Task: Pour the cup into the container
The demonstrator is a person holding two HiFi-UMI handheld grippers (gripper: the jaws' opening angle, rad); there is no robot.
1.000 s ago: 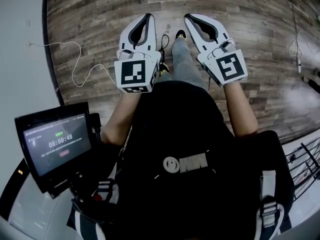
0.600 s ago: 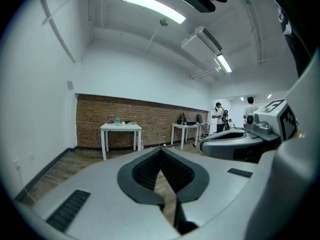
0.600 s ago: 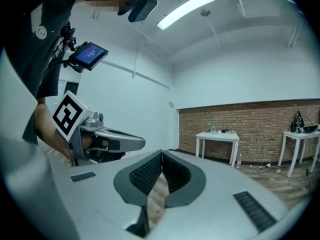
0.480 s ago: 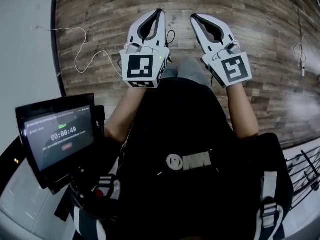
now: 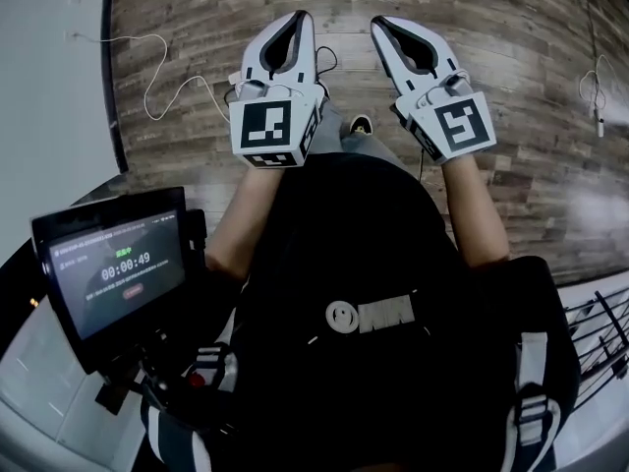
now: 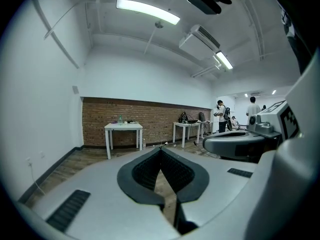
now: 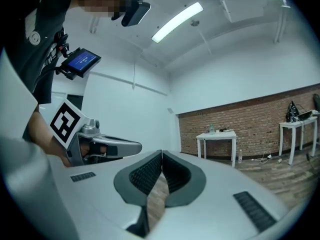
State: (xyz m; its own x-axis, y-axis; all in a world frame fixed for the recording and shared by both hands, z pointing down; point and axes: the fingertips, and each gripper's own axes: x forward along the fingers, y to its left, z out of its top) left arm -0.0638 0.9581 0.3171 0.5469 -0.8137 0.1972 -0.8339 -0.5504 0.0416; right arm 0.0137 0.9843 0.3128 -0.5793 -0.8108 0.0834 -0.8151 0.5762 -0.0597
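left gripper [image 5: 303, 16] sat just left of right gripper [image 5: 379, 22], side by side above floor [image 5: 521, 57] | cable [image 5: 200, 79] on floor, left of both | screen [image 5: 116, 268] lower left, nearer the person | table [image 6: 123, 128] ahead against brick wall [image 6: 95, 121], second table [image 6: 188, 126] to its right

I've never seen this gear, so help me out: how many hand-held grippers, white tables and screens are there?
Grippers: 2, left gripper and right gripper
White tables: 2, by the brick wall
Screen: 1
Total: 5
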